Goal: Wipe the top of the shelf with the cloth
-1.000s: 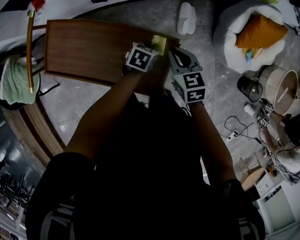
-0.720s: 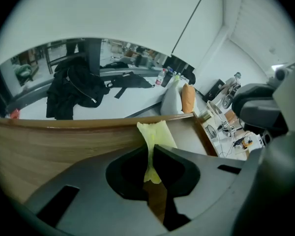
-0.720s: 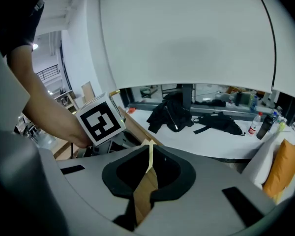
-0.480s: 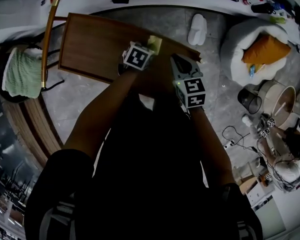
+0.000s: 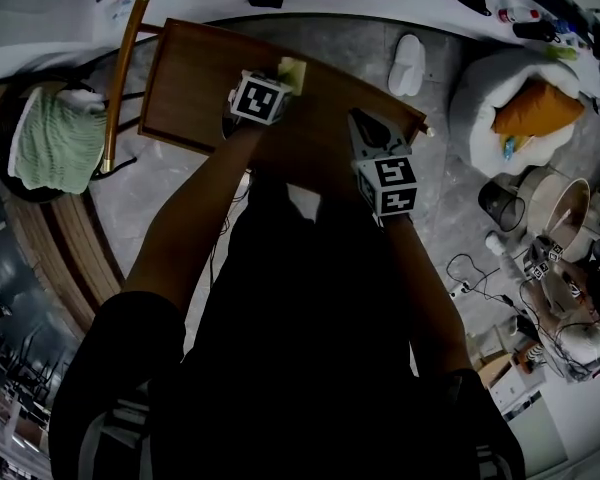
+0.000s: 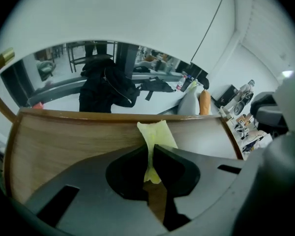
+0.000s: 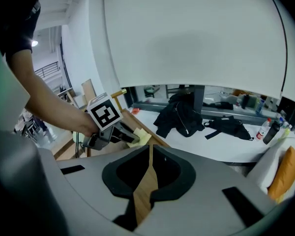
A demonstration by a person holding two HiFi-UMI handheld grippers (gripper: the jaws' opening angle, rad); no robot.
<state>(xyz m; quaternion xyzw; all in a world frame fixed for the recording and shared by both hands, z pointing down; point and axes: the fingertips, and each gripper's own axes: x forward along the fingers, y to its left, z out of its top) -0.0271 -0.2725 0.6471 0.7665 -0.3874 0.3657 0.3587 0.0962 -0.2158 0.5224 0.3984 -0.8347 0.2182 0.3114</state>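
Observation:
The brown wooden shelf top (image 5: 195, 93) lies below me. My left gripper (image 5: 277, 83), with its marker cube, rests near the shelf's far edge and is shut on a pale yellow cloth (image 5: 292, 72). In the left gripper view the cloth (image 6: 157, 133) is pinched between the dark jaws (image 6: 150, 150) and fans out onto the wood (image 6: 69, 139). My right gripper (image 5: 363, 128) hovers over the shelf's right part, shut with nothing in it. The right gripper view (image 7: 150, 149) looks across to the left gripper (image 7: 119, 134) and the cloth (image 7: 141, 138).
A green towel (image 5: 50, 140) lies on a round seat at the left, beside a curved wooden rail (image 5: 121, 78). A white beanbag with an orange cushion (image 5: 533, 108), white slippers (image 5: 408, 63), a black bin (image 5: 500, 200) and a seated person (image 5: 572, 298) are at the right.
My left gripper has slid the cloth leftward along the shelf's far edge, away from the right corner. The right gripper has stayed over the shelf's right part, shut.

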